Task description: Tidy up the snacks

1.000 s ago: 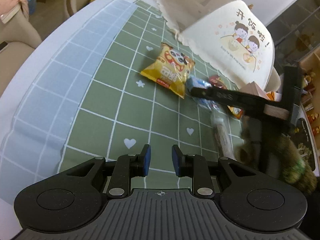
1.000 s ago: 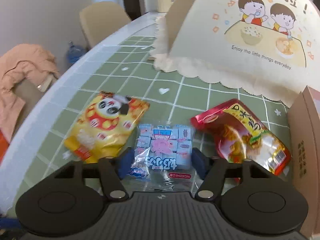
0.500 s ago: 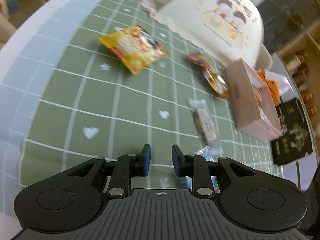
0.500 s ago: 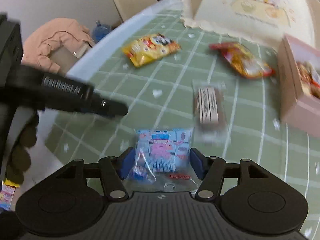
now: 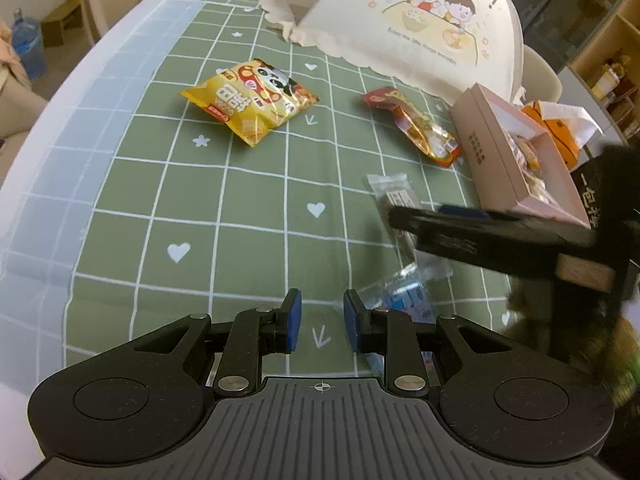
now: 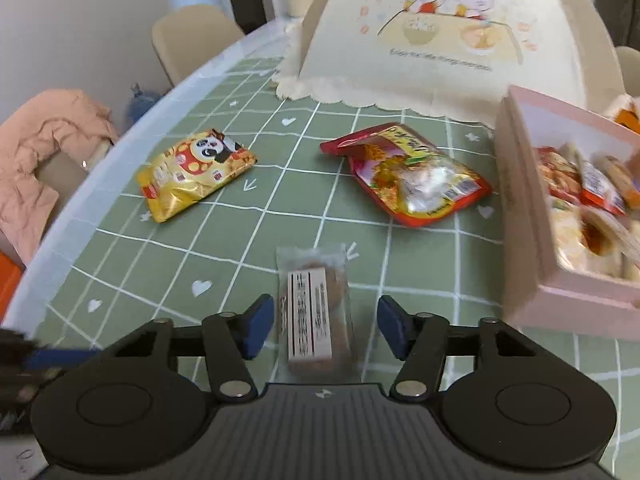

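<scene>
A: So, what sits between the right gripper (image 6: 326, 330) fingers?

B: A clear-wrapped brown biscuit pack (image 6: 313, 316) with a white label; it lies flat on the green checked surface (image 6: 224, 240), long axis running from six to twelve o'clock; the fingers have just been narrowing yet stand apart from the wrapper on both sides, gripping nothing.

A: And the other snacks?

B: A yellow panda bag (image 6: 194, 172) at ten o'clock, its long axis slanting toward two; a red pouch (image 6: 408, 172) at one o'clock; the pink box (image 6: 520, 216) at three o'clock holds more packets.

A: The left gripper (image 5: 319, 320)?

B: Fingers nearly together, empty; a blue-printed packet (image 5: 408, 296) lies just right of them.
</scene>
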A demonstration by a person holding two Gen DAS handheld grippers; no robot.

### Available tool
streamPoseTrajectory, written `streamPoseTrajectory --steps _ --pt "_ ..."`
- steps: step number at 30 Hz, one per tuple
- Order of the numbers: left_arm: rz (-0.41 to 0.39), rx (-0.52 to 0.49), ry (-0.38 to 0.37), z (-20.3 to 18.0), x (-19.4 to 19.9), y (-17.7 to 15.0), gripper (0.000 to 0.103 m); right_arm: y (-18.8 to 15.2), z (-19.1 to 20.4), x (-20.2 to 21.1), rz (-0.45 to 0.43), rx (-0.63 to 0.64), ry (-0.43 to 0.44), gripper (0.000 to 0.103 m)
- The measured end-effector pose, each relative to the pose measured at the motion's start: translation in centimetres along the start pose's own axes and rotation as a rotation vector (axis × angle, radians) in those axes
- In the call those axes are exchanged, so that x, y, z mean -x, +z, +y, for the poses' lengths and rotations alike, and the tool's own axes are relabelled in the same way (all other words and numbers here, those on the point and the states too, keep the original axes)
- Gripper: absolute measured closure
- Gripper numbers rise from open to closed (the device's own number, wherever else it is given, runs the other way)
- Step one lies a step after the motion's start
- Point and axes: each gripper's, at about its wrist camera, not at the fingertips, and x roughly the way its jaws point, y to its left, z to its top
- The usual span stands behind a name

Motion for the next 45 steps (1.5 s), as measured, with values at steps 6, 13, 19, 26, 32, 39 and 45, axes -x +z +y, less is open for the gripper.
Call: streamPoseTrajectory --steps 6,13,19,26,32,39,45 --pt "0.062 -0.049 -0.013 -1.1 -0.9 -0.9 0.076 -1.6 -0.4 1.3 0.01 -0.003 0.001 0.063" --pt "0.118 -0.13 -0.058 -3.5 -3.1 -0.9 0.072 -6.6 -3.6 5.7 0.005 -0.066 -0.11 0.063" --pt "0.102 -0.198 -0.086 -5.3 -4.4 -0.1 0.064 -9.9 -4.9 8.0 0.002 -0.135 -0.155 0.052" --pt "0.041 -0.22 -0.073 -5.3 -4.3 1.5 0.065 -9.7 -2.0 7.3 0.015 -0.108 -0.14 0.032" --pt "0.032 -0.235 -0.022 -4.0 -2.6 0.9 0.065 -9.3 0.9 6.1 -0.006 -0.01 -0.127 0.028" --pt "0.028 -0.502 -0.028 -8.8 -3.5 -1.5 0.065 -10.5 -3.6 8.2 -0.013 -0.123 -0.207 0.028" --pt "0.047 -0.708 0.003 -11.8 -4.6 -3.2 0.04 -11.9 -6.8 9.0 -0.011 -0.223 -0.26 0.025"
